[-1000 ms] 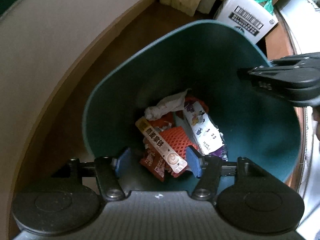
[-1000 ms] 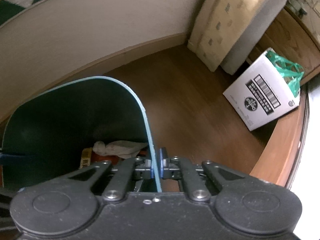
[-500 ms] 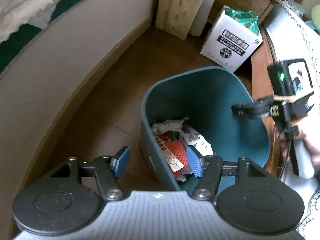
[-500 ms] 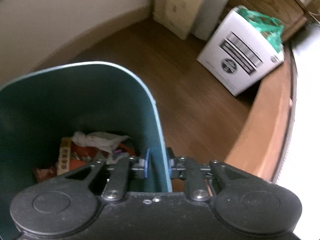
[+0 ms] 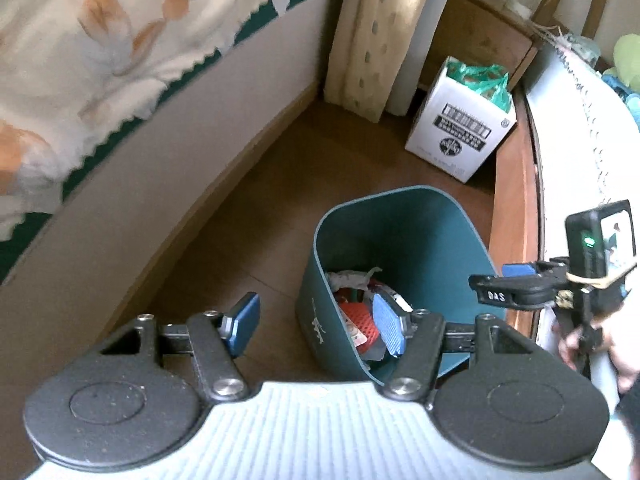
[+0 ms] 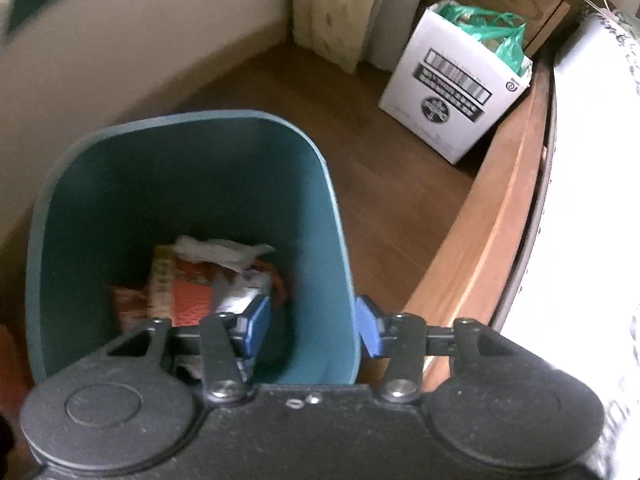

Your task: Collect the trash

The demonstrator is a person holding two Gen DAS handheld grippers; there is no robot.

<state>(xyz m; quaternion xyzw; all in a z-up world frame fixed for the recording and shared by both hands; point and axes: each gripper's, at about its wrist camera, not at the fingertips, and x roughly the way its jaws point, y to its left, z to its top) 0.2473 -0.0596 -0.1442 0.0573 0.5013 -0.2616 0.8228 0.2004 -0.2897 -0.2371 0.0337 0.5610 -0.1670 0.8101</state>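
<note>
A teal trash bin [image 5: 420, 232] stands on the wooden floor and also shows in the right wrist view [image 6: 180, 184]. It holds trash [image 5: 356, 300]: crumpled white paper, red and orange wrappers, an orange net [image 6: 192, 292]. My left gripper [image 5: 316, 324] is open and empty, high above the bin's left wall. My right gripper [image 6: 312, 324] is open, its jaws straddling the bin's right wall without pinching it. It shows at the right of the left wrist view [image 5: 516, 284].
A white cardboard box with a green bag [image 5: 460, 132] stands on the floor beyond the bin, also in the right wrist view [image 6: 456, 92]. A bed side panel [image 5: 140, 184] runs along the left. A wooden table edge [image 5: 512, 200] is at the right.
My right gripper was shut on the bin's right wall and has opened. My left gripper has risen well up and away from the bin.
</note>
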